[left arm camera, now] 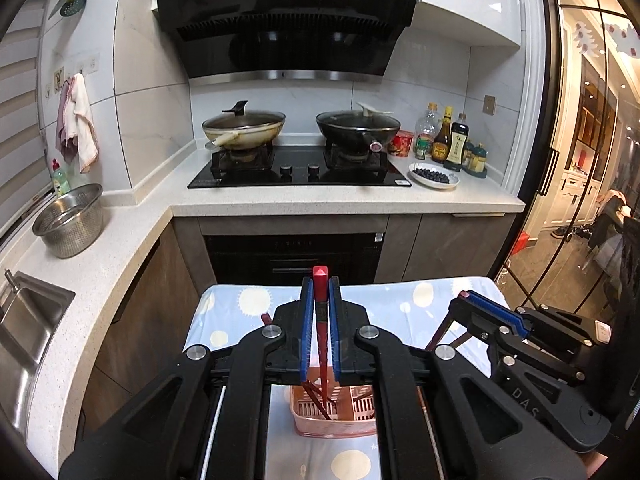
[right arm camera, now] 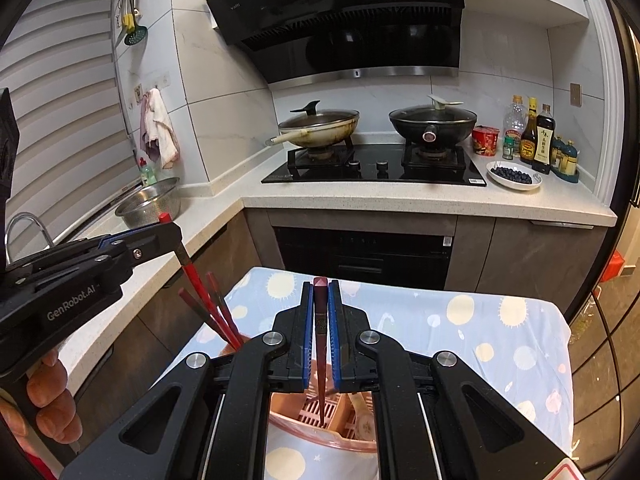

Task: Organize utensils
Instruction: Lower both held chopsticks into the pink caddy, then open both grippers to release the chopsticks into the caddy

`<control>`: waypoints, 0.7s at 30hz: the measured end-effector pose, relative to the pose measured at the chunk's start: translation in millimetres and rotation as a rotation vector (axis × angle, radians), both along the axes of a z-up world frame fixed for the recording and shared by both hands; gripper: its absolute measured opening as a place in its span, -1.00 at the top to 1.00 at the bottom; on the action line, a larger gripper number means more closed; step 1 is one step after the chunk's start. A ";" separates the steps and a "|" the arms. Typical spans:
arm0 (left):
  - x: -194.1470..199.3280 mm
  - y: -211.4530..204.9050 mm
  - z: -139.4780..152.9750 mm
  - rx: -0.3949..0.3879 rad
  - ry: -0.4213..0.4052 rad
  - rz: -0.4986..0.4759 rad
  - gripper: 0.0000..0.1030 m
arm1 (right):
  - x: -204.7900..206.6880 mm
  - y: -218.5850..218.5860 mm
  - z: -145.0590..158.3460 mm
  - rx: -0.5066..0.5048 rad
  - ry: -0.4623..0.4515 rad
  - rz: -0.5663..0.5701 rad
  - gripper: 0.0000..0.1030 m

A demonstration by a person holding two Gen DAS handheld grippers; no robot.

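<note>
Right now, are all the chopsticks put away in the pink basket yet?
Not quite. A few red chopsticks already stand in the pink basket. The left gripper is shut on one red chopstick above it, and the right gripper on a darker chopstick whose tip dips inside. Both must still be dropped in.

Landmark: gas hob (left arm camera: 300, 170) set in the speckled worktop (left arm camera: 344, 198). On its left burner, a lidded cream wok (left arm camera: 243, 126); on its right burner, a lidded black wok (left arm camera: 358, 126). Above: black range hood (left arm camera: 286, 20). Right of hob: plate of blueberries (left arm camera: 434, 176), sauce bottles (left arm camera: 450, 140). Far left: steel colander (left arm camera: 70, 220), hanging cloths (left arm camera: 78, 122).
</note>
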State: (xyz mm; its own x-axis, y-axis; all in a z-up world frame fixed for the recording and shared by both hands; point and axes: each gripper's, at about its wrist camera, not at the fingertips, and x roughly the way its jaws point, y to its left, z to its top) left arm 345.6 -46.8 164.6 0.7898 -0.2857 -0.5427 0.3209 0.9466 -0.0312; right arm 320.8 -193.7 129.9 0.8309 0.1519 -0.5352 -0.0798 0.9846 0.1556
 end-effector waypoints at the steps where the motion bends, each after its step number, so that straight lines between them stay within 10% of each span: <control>1: 1.0 -0.6 -3.1 0.006 0.005 0.003 0.86 | 0.1 0.5 -2.2 -0.001 0.005 0.001 0.86; 11: 5.5 -3.1 -18.4 0.030 0.030 0.023 0.85 | 1.3 0.1 -13.8 -0.018 0.027 -0.008 0.86; 13: 2.0 -4.7 -16.9 0.046 0.008 0.051 0.67 | -0.9 -0.6 -13.1 -0.022 0.020 -0.021 0.58; 15: -1.9 -4.4 -15.3 0.055 -0.017 0.074 -0.05 | -4.7 -1.1 -11.5 -0.015 0.008 -0.027 0.24; 21: -9.5 3.4 -14.6 0.053 -0.017 0.094 -0.10 | -18.3 -3.5 -6.0 -0.018 -0.013 -0.031 0.20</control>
State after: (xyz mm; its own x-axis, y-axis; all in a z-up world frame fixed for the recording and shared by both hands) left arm 336.1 -43.5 150.0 0.8212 -0.1814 -0.5411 0.2310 0.9726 0.0245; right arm 302.6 -197.1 123.9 0.8421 0.1158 -0.5268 -0.0506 0.9893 0.1365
